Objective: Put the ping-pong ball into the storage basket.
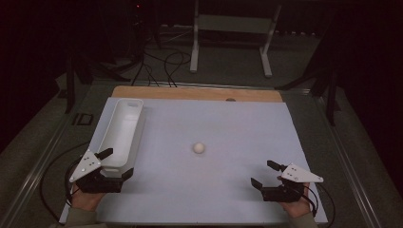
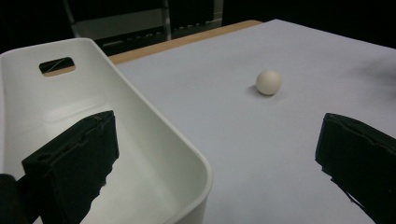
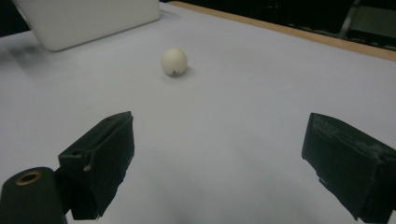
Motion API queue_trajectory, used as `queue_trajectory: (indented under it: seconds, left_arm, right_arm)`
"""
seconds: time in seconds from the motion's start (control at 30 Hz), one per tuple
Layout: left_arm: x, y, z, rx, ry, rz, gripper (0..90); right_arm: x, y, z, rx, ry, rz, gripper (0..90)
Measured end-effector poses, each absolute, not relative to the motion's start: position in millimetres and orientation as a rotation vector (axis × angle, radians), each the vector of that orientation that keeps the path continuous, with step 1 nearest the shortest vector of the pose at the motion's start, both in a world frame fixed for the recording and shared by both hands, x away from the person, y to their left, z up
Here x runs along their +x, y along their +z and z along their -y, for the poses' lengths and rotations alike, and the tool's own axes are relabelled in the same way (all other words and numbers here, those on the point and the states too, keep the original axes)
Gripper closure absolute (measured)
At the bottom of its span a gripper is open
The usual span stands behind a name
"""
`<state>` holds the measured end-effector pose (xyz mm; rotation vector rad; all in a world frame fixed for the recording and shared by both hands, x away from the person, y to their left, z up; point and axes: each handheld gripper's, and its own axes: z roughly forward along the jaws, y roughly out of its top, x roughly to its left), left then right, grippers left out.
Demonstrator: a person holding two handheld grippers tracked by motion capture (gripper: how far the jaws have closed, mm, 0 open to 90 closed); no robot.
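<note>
Ball (image 3: 174,61): small, likely light, hard, prone to rolling. Lies ahead of right gripper (image 1: 267,174), jaws spread; pinch across its middle. Left gripper (image 1: 113,164) spread astride the tray (image 1: 119,130) wall.

Dim, grainy views; dark surroundings, soft faint shadows, close fingers (image 2: 74,163) slightly blurred.

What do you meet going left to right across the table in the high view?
Left gripper → white bin → small white ball → right gripper.
</note>
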<state>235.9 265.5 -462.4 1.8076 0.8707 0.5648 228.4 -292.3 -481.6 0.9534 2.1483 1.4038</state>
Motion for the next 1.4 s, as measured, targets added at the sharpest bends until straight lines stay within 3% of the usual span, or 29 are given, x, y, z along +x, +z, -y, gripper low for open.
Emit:
queue_trajectory:
  seconds: [0.87,1.4]
  left_arm:
    - [241.3,-455.5,-262.3,1.814,0.584,-0.886,0.1]
    - [254.2,-431.6,-236.5,1.880,0.581,-0.872,0.0]
  right_arm:
    - [228.0,-486.8,287.4,0.966,1.412,-2.119,8.5]
    - [227.8,-485.8,285.4,0.970,1.414,-2.104,8.6]
